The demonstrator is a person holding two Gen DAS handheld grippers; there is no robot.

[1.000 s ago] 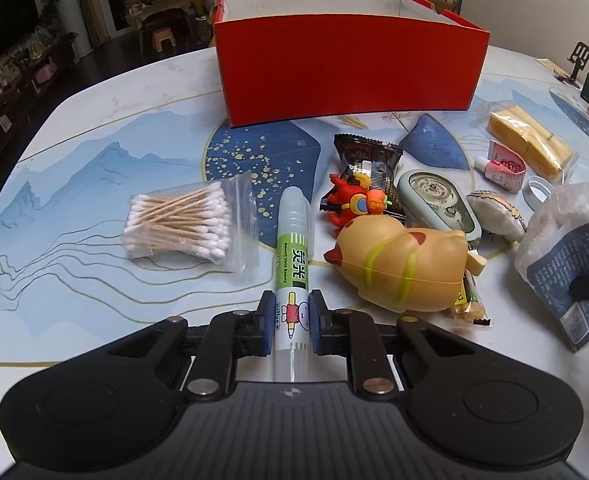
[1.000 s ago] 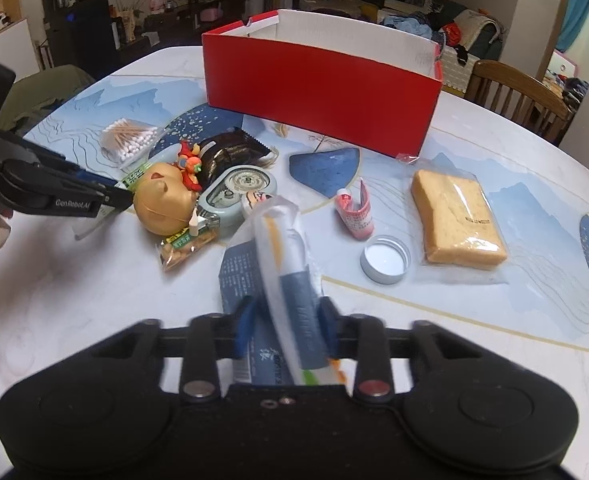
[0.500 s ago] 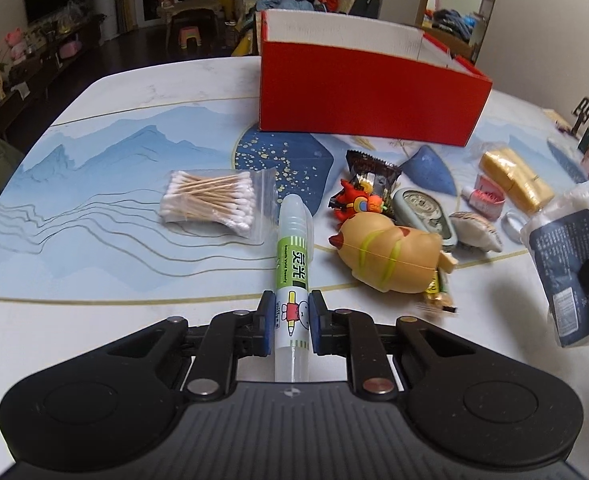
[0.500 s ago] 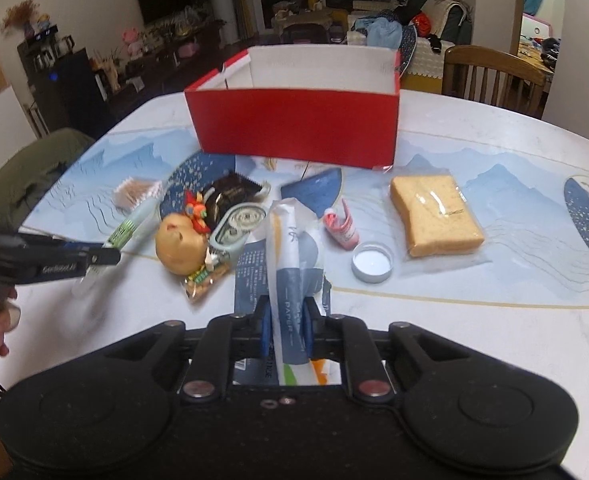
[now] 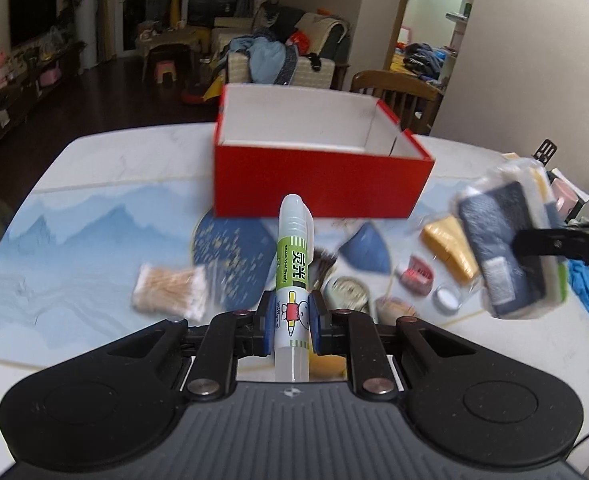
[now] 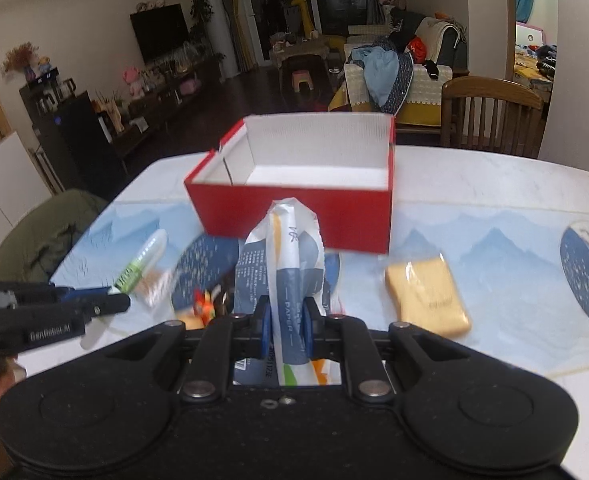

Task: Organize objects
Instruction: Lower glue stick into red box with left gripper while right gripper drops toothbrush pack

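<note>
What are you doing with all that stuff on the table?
A person is tidying up with two tongs. The left tongs are shut on a glue stick, and the right tongs are pinching a pack of tissues. Both are held in the air above the table, pointing at the open red box. From here the box looks empty. The cotton swabs, the wrapped bread and some small toys lie on the table.

"PAPER" on tissue pack (image 6: 290, 300); "GenRobot.AI" on left gripper (image 6: 112, 300).
</note>
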